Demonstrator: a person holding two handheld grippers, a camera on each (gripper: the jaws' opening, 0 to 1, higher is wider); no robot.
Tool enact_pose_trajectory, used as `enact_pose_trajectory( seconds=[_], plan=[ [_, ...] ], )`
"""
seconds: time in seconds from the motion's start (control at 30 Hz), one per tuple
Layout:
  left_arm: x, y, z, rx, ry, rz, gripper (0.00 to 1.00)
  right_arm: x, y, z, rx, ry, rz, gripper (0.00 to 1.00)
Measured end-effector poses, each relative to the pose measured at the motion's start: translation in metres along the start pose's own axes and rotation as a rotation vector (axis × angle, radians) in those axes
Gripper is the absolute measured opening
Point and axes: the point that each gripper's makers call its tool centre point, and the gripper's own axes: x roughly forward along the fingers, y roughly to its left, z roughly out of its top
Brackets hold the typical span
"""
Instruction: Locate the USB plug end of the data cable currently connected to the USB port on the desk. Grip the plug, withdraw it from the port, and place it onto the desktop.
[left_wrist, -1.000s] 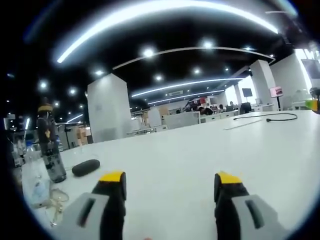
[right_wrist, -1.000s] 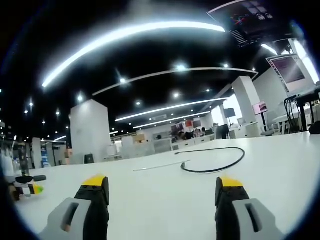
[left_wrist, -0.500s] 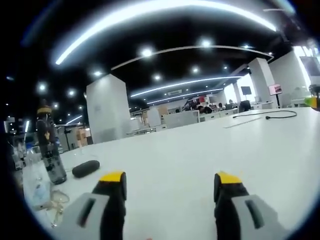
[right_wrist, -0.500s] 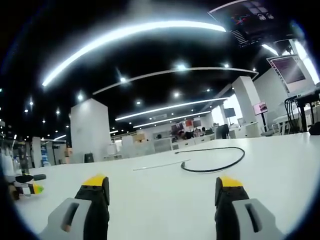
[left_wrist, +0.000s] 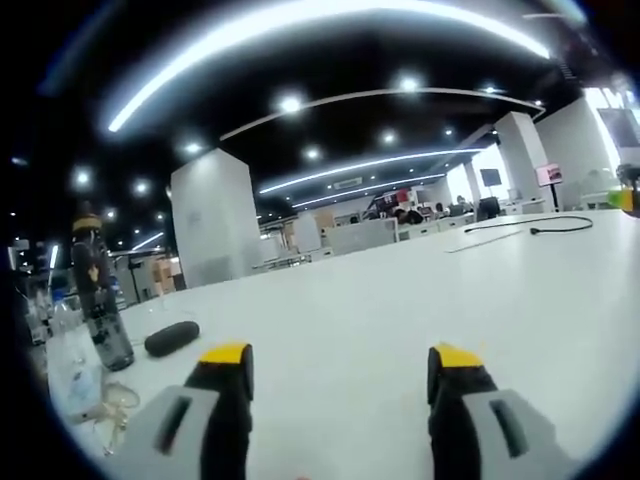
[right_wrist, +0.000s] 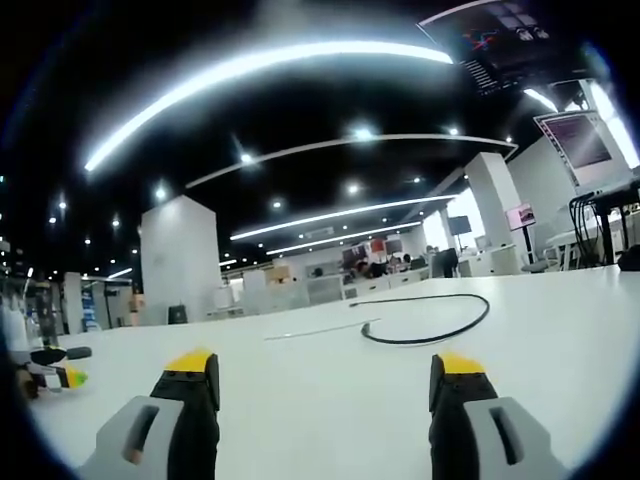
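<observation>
Left gripper (left_wrist: 340, 368): yellow-tipped jaws spread, nothing held.
Right gripper (right_wrist: 328, 375): jaws spread, nothing held.
Black looped data cable (right_wrist: 440, 328): laid on the broad white desktop (right_wrist: 330, 390), well ahead of both grippers; plug end and port not made out.
Risk: cable body could be seized instead of the plug, straining the connection.

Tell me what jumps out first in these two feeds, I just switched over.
The wide bare white desktop dominates both views, with a black cable curving in a loop across it ahead of the open right gripper. In the left gripper view, a tall dark bottle with a yellow cap stands at the desk's left edge beside a small dark oval object, left of the open left gripper.
</observation>
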Motion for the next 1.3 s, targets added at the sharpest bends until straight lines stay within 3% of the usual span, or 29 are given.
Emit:
enact_pose_trajectory(
  seconds=[1.3],
  plan=[
    [0.0026,-0.0043,-0.0021,0.031,0.017,-0.003,0.7,0.0032,-0.0044,-0.0005,-0.005,0.008,-0.006,0.86]
  ],
)
